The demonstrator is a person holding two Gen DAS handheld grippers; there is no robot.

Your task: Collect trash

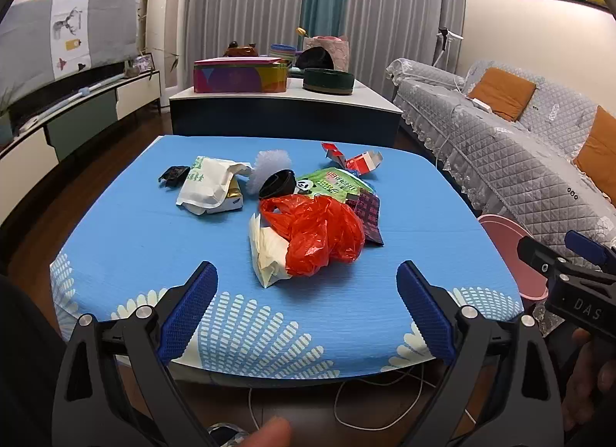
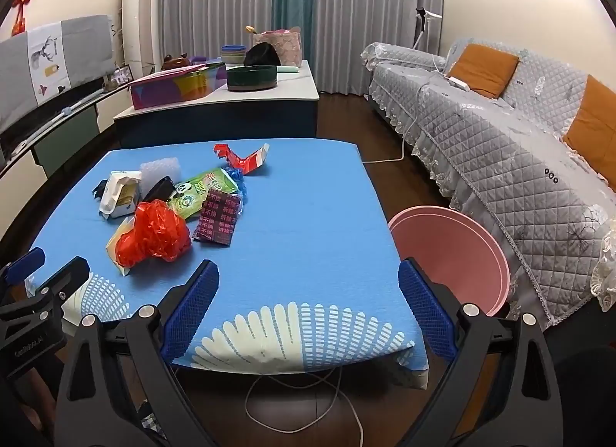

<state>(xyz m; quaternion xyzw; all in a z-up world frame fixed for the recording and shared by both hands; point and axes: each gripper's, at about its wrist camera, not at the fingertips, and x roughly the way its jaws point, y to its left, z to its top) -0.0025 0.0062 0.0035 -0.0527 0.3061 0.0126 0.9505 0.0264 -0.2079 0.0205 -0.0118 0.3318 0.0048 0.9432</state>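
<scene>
Several pieces of trash lie in a pile on the blue table (image 1: 161, 239) (image 2: 308, 239). Nearest is a crumpled red plastic bag (image 1: 319, 235) (image 2: 156, 233) over a cream wrapper (image 1: 267, 254). Behind are a green panda packet (image 1: 335, 183) (image 2: 200, 187), a dark printed wrapper (image 2: 217, 221), a white tissue pack (image 1: 208, 183), a black cup (image 1: 277, 183) and a torn red carton (image 1: 358, 160) (image 2: 242, 156). My left gripper (image 1: 307, 285) is open and empty at the table's near edge, short of the red bag. My right gripper (image 2: 308, 285) is open and empty over the near right part of the table.
A pink bin (image 2: 454, 254) (image 1: 508, 250) stands on the floor right of the table, beside a grey-covered sofa (image 2: 519, 146). A second table (image 1: 285, 108) with boxes stands behind. White cables (image 2: 308, 400) lie on the floor under the near edge.
</scene>
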